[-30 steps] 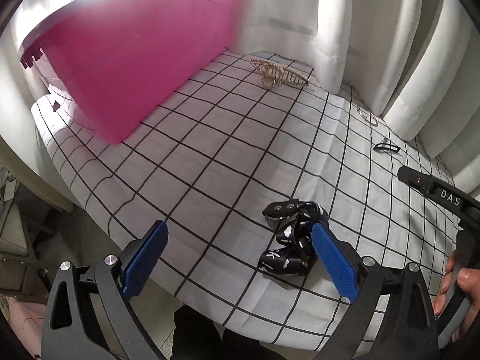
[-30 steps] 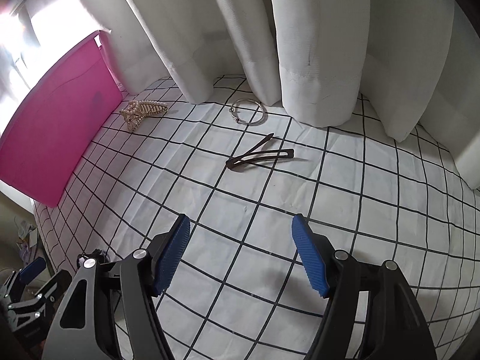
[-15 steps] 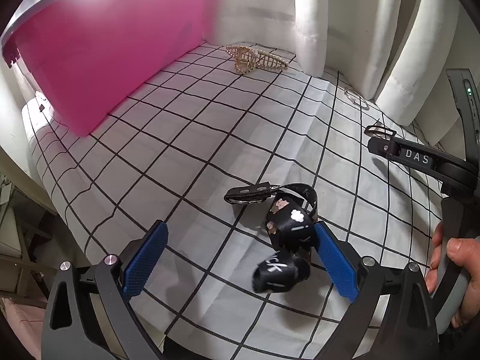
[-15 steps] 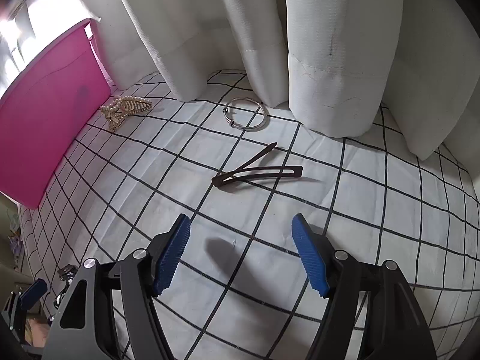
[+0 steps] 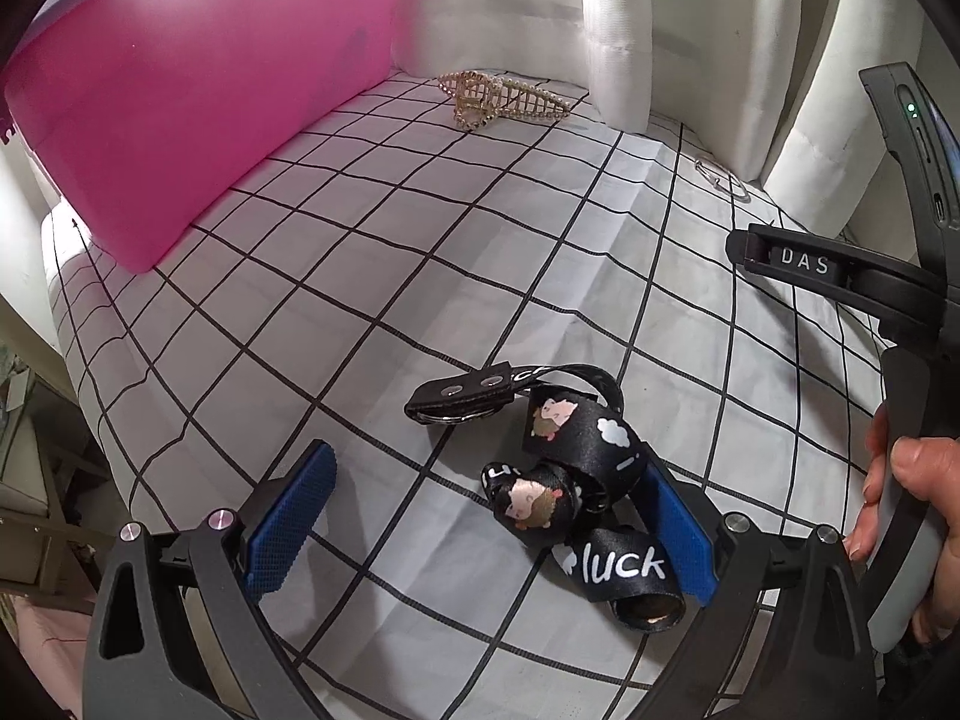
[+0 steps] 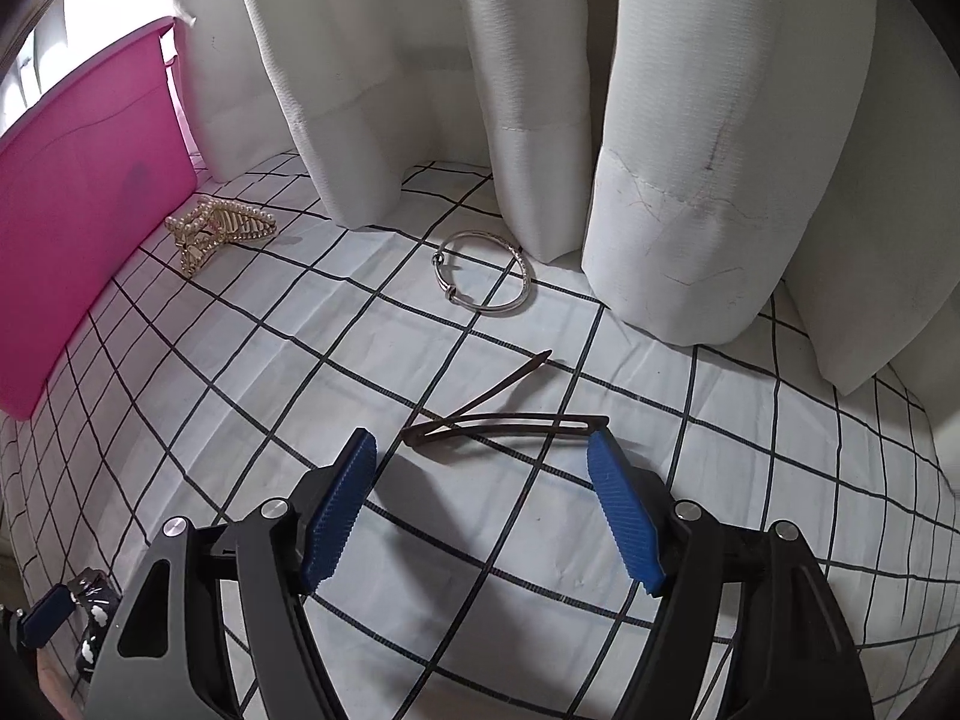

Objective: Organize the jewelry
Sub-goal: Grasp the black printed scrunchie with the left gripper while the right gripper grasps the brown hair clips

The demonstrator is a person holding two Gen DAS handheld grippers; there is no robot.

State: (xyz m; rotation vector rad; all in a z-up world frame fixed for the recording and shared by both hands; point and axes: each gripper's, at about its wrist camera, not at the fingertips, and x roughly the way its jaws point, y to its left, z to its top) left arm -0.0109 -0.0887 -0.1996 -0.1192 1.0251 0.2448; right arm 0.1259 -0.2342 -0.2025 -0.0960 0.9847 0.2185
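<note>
Step in hand: I judge both grippers are lining up their first picks; nothing is gripped yet.
Left gripper (image 5: 489, 531): jaws wide apart, blue ribbed pads bare; the black printed lanyard strap (image 5: 576, 468) lies crumpled between them, close against the pad at 4 o'clock. I can't tell whether that pad touches it.
Right gripper (image 6: 489, 504): jaws apart, just opened a little further, nothing between the pads; the brown hair clip (image 6: 510, 420) lies just past the tips at 12 o'clock.
Next move: I'd centre each gripper over its piece, then close low, since the clip is thin, flat metal sprung open in a V.
Cloth (image 6: 300, 360): white, black grid, lightly creased.
Bangle (image 6: 483, 270): thin silver ring, beyond the clip, at the curtain (image 6: 690, 150) hem.
Claw clip (image 6: 219, 231): gold, pearl-studded, toothed, at 10 o'clock.
Pink bin (image 5: 210, 90): smooth plastic wall, far left; likely the destination.
</note>
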